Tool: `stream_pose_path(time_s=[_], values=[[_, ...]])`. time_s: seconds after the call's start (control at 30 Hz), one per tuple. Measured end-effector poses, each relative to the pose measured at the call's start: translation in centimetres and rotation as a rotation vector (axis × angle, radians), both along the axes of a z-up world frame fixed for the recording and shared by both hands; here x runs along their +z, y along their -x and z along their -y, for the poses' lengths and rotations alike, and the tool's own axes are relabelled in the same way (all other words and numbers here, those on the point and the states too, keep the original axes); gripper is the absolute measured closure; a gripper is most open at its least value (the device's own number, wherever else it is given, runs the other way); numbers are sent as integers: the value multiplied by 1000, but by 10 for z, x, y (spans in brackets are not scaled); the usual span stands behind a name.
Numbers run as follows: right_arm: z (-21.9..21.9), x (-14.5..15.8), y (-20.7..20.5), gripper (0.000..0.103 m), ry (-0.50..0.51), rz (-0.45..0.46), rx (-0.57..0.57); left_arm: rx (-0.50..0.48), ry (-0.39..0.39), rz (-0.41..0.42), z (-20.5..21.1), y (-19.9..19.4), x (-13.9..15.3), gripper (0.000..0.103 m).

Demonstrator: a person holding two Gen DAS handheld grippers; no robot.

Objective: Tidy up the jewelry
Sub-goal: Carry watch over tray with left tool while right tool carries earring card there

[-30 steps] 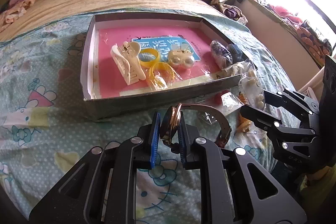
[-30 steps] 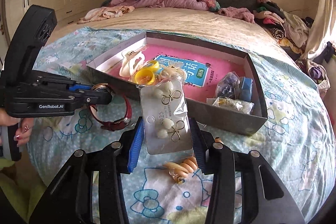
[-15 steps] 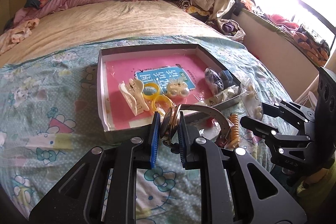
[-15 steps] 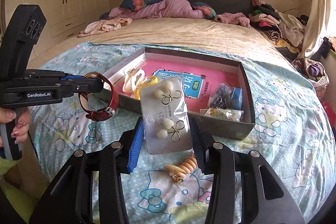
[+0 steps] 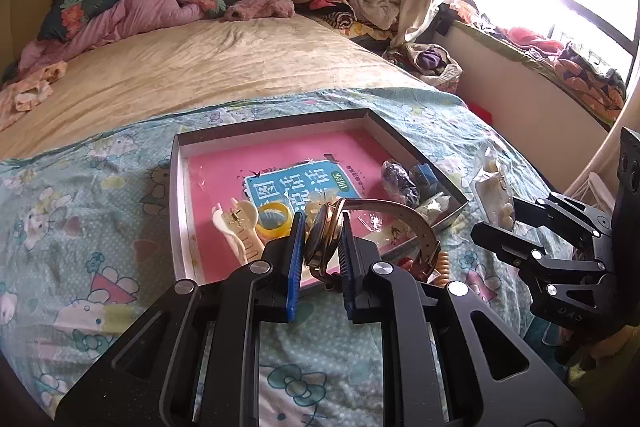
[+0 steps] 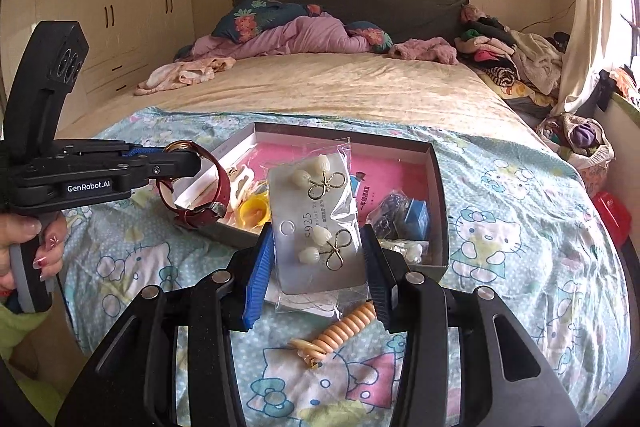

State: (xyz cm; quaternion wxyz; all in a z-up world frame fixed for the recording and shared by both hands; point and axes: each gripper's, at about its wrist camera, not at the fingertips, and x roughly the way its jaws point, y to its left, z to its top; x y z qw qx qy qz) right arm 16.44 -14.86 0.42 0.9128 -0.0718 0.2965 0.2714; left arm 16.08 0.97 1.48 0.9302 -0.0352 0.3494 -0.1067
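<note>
Two tools we hold above the bed [image 6: 520, 195]: left tool [image 5: 320, 247] pinching a watch [image 5: 326, 241], right tool [image 6: 316, 267] clamping an earring packet [image 6: 316, 223] near the box [image 6: 438, 187].

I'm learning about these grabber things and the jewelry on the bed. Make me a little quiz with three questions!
1. True or false: the left gripper holds the gold-faced wristwatch with the dark red strap.
2. What does the right gripper hold? A) a yellow ring B) the clear plastic packet of pearl-and-gold earrings on a grey card C) a hair claw
3. Fill in: the peach spiral hair tie lies on the bedsheet, ____ the shallow grey box with the pink lining.

Key: 1 true. 2 B. 3 outside.
</note>
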Motion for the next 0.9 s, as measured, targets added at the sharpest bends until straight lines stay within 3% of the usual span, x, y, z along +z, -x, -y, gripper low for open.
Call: stream_pose_path(time_s=[0.5, 0.9], values=[[16, 8, -19, 62, -4, 16, -65, 9, 8, -5, 6, -30, -8, 94], [1, 10, -49, 62, 12, 15, -55, 68, -9, -29, -7, -52, -27, 94]])
